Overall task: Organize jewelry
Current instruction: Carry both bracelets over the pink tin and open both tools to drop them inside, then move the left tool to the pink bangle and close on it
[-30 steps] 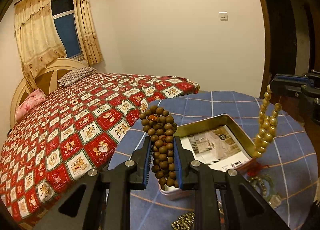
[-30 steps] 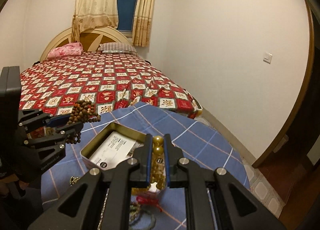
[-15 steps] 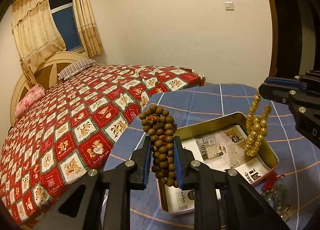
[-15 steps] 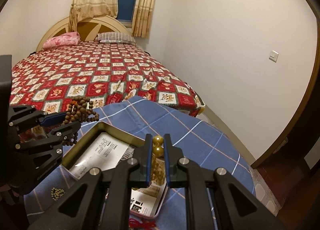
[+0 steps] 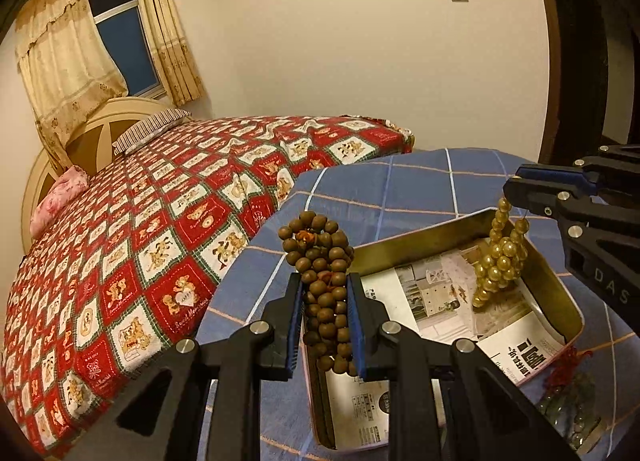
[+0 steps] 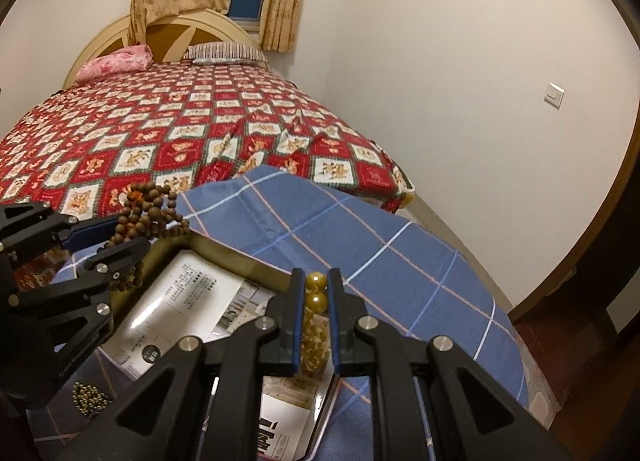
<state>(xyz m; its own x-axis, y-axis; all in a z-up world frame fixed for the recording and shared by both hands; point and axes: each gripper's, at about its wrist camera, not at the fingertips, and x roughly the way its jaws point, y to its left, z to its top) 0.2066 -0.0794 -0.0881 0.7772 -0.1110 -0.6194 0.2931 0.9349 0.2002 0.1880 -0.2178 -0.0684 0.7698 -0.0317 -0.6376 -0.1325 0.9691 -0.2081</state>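
Note:
My left gripper [image 5: 323, 293] is shut on a bunch of brown wooden beads [image 5: 320, 261], held over the left end of a gold metal tin [image 5: 420, 237] lined with printed paper. My right gripper [image 6: 317, 293] is shut on a strand of gold beads [image 6: 316, 299]. In the left wrist view the gold beads [image 5: 498, 257] hang from the right gripper [image 5: 532, 189] with their lower end down inside the tin. In the right wrist view the left gripper [image 6: 116, 237] holds the brown beads [image 6: 146, 213] at the tin's [image 6: 236, 253] far left corner.
The tin sits on a round table with a blue checked cloth [image 5: 400, 189]. A greenish bead piece with a red tassel [image 5: 568, 401] lies beside the tin. A small pile of dark gold beads [image 6: 90, 397] lies on the cloth. A bed with a red quilt [image 5: 160, 221] stands beyond.
Both grippers moved over the tin. The gold bead strand came from beside the tin to hang down inside it. The brown beads stay gripped.

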